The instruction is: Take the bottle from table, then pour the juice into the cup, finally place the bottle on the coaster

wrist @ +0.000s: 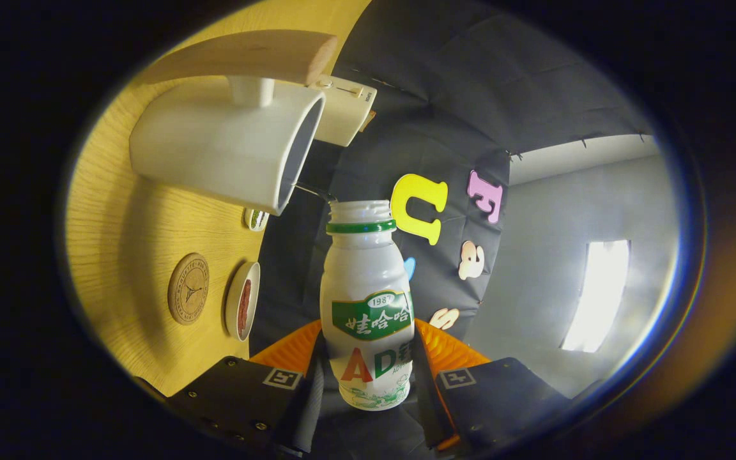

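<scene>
Taking the white mug (227, 144) as the landmark: the whole view is rolled to one side, so the wooden tabletop (131, 243) stands like a wall and the mug's base faces it while its open mouth faces the booth wall. On the tabletop below the mug lies a round wooden coaster (188, 288), with bare wood all round it, and just past it toward the table's edge sits a small white dish (242, 300) holding something reddish. A small round green-and-white thing (255, 219) rests just under the mug's rim; what it is cannot be told. Above the mug, a light wooden block (246, 56) lies along the tabletop, and a pale boxy device (344, 110) sits at the table's edge just behind the mug's mouth. Beyond the mug's rim, the uncapped white drink bottle (367, 306) with a green neck ring is clamped in the gripper (368, 377), both fingers pressing its lower body from either side. The bottle's open neck lies near the lower lip of the mug's mouth, a narrow gap between them. Past the bottle, away from the mug, there is open air up to the dark cloth wall (457, 115) and a grey wall with a bright window (598, 294).
</scene>
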`<state>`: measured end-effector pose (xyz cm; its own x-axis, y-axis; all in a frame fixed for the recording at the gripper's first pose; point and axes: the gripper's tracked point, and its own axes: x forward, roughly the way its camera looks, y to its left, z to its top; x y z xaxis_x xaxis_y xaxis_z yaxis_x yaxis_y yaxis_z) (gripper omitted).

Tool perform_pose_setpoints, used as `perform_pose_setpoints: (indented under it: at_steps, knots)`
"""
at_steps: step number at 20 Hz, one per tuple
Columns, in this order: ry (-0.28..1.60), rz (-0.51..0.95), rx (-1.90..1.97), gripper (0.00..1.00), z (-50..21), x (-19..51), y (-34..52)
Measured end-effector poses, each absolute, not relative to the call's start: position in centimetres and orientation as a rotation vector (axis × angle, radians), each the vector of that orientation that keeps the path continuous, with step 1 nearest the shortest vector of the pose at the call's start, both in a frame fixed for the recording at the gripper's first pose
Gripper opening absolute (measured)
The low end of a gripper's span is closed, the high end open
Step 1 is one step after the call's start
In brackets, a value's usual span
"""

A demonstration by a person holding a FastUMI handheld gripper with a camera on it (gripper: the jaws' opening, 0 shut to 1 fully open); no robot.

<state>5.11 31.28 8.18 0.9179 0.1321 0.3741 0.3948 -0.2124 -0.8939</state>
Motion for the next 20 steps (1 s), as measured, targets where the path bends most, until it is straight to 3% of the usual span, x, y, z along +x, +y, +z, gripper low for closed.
perform_pose_setpoints:
  at_steps: [20]
  knots:
    - [-0.439,-0.25,-1.844,0.63,8.42,5.03,31.6]
